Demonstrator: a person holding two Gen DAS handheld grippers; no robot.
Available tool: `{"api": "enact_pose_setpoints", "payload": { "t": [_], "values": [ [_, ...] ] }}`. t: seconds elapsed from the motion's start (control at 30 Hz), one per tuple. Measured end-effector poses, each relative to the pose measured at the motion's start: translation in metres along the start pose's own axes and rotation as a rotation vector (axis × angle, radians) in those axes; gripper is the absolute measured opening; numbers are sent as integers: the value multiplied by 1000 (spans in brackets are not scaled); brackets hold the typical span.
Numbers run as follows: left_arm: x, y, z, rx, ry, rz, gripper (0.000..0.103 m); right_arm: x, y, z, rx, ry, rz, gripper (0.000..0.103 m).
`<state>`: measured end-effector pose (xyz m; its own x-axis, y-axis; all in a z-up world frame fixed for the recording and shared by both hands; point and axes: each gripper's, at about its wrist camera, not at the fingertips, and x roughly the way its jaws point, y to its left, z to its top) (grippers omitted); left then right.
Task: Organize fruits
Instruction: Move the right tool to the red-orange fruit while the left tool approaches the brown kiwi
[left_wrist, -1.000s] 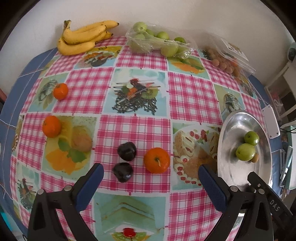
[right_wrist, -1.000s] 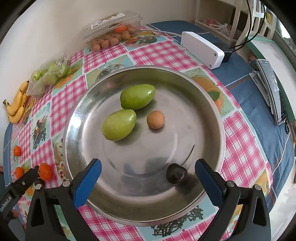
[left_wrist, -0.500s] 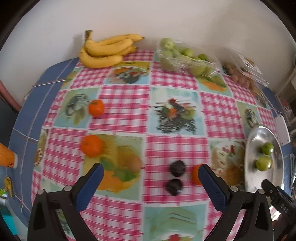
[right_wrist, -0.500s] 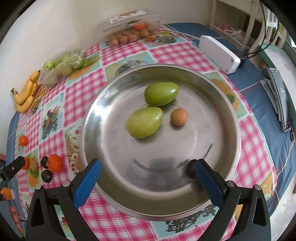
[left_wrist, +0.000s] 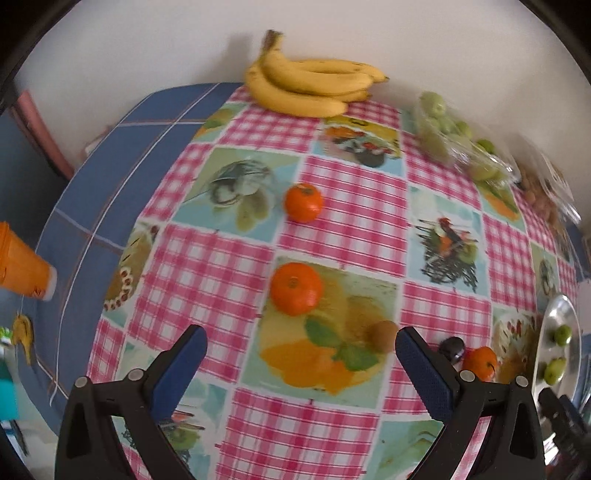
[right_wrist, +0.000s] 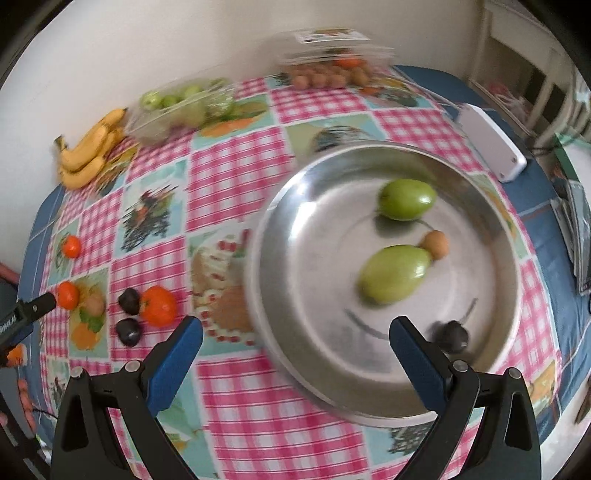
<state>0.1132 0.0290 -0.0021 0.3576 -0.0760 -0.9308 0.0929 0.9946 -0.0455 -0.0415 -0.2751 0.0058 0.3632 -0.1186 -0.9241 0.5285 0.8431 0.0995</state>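
With both grippers, left (left_wrist: 301, 363) and right (right_wrist: 295, 354), hanging spread and empty, the round orange (left_wrist: 296, 289) ahead of the left one is risking a roll away if nudged off-centre.

Nothing can be read with any certainty. The lid label on the clear box (right_wrist: 334, 51) at the far edge is blurred to coloured smudges. White lettering runs along the left gripper (right_wrist: 27, 314) where it enters the right wrist view at the left edge, but it is cut off and too small to make out.
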Motion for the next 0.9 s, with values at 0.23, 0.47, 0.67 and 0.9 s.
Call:
{"api": "enact_pose_setpoints", "payload": {
  "t": [0.23,0.47,0.67,0.9],
  "values": [
    [2,30,2,-84,2,-10,103,4,43,-2,-71,8,64,101],
    [3,37,3,-109,-10,-32,103,14,75,-4,-119,20,112,101],
    [6,26,5,-89,-19,-66,103,26,83,-3,-124,47,106,101],
    [12,6,5,-53,22,-80,103,36,83,5,-125,76,90,101]
  ]
}}
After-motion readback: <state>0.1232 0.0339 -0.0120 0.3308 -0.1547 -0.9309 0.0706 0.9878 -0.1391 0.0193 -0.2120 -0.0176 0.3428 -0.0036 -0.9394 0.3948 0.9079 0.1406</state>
